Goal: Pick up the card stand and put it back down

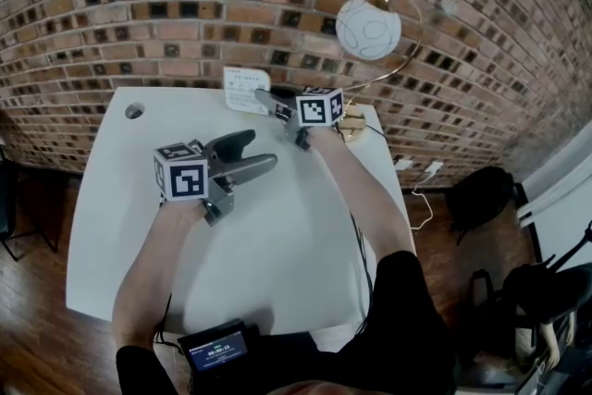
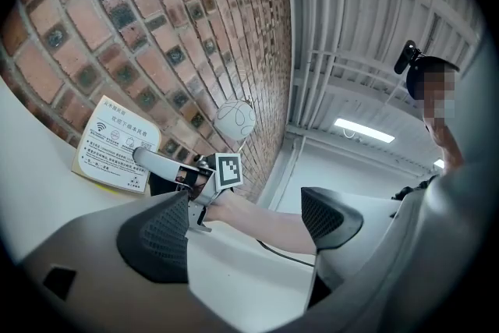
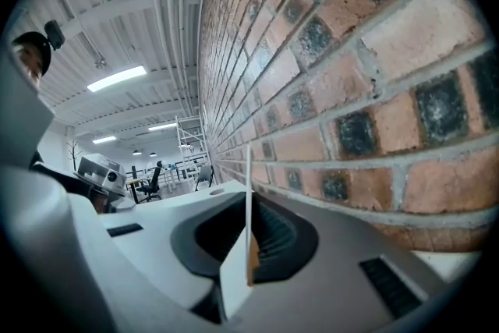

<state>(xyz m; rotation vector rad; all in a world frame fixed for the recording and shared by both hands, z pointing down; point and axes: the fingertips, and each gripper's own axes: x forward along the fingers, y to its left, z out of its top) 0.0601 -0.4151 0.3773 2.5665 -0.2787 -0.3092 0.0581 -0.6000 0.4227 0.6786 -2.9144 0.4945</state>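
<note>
Gripping the card stand (image 1: 242, 89) edge-on at upper centre of the worktop (image 1: 296, 254), the right gripper (image 1: 270, 97) keeps its jaws clenched; left gripper (image 1: 264, 151) jaws gape, empty.

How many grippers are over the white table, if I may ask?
2. The left gripper hangs open over the middle of the table; the right gripper is at the far edge, shut on the card stand.

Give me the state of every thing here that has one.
card stand: upright by the brick wall, clamped at its edge.
right gripper: shut on the card stand.
left gripper: open, empty, above the table.
small screen: lit.
</note>
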